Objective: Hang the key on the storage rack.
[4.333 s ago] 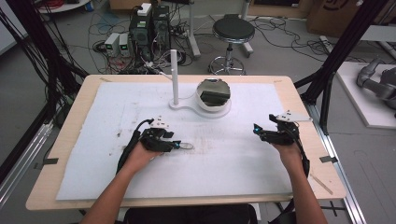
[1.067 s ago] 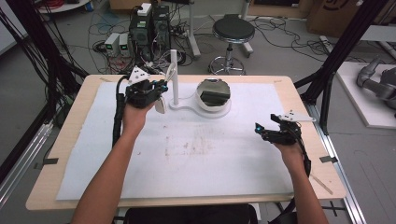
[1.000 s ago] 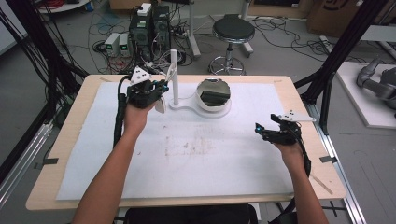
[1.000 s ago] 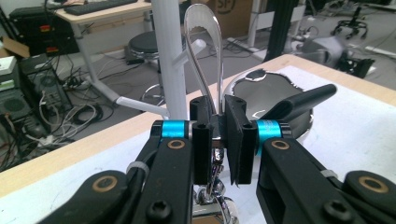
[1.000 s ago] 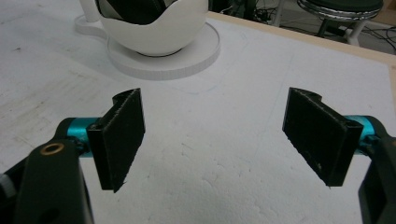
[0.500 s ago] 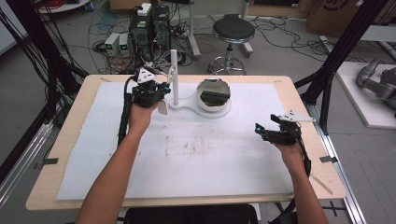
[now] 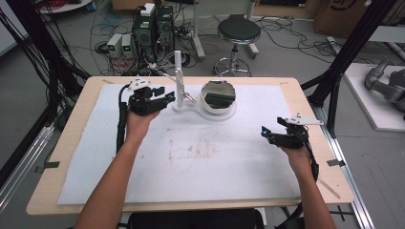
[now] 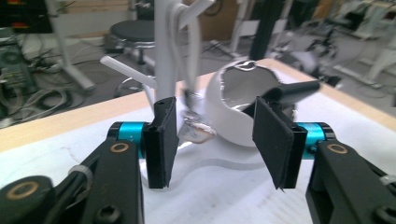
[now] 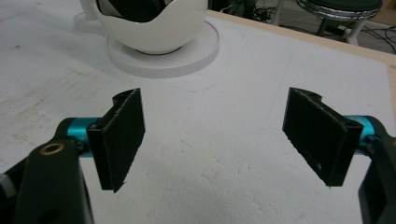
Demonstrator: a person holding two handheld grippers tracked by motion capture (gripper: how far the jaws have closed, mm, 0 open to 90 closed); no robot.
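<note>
Now the left gripper (image 7: 168,98) has travelled across the worktop (image 7: 71,143) to the white stand (image 7: 178,76), jaws apart just before its post; the right gripper (image 7: 265,132), jaws apart, idles well away.

The white sheet (image 7: 200,157) on the table (image 7: 305,102) lies bare across its whole near and middle stretch, so there is open passage between the two hands. The far centre is crowded: a white upright post (image 7: 177,76) stands on a flat white base (image 7: 203,109), and just right of it sits a white bowl-shaped shell (image 7: 218,95) holding a dark object. The left gripper (image 7: 165,98) sits just left of the post, its jaws apart, with thin side arms and a looped white wire (image 8: 192,60) directly ahead — a tight gap. The right gripper (image 7: 265,133), jaws spread wide, has bare sheet in front — the shell lies well beyond. The far right corner is clear.
</note>
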